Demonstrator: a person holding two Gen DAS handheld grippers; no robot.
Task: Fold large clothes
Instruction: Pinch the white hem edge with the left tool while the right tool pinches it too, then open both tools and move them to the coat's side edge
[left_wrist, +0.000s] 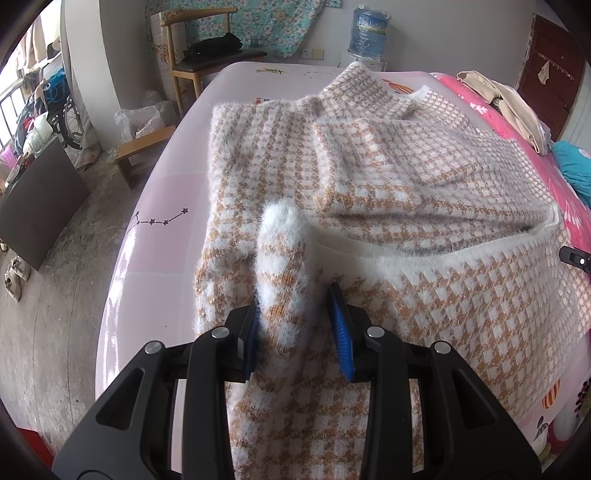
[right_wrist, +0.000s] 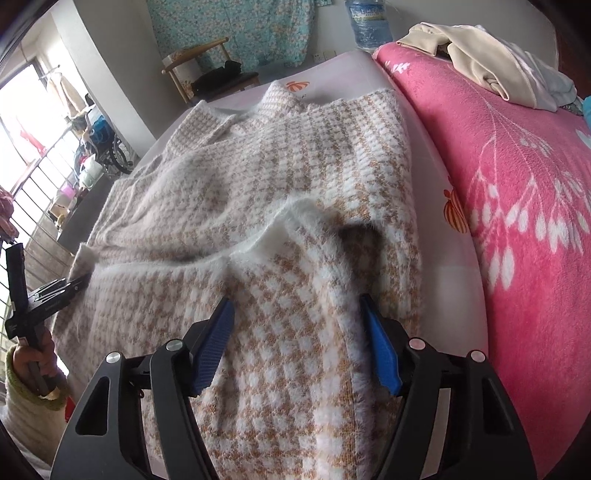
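Loosely, both grippers (left_wrist: 295, 325) (right_wrist: 295, 332) straddle the sweater (left_wrist: 369, 166).

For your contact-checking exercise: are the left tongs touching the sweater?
Touching. The left wrist view shows the sweater hem bunched between the left tongs, against one blue pad.

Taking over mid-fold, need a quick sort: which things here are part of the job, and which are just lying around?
Job:
houndstooth sweater
left gripper
right gripper

Lying about:
pink blanket
cream clothes
wooden chair
water jug
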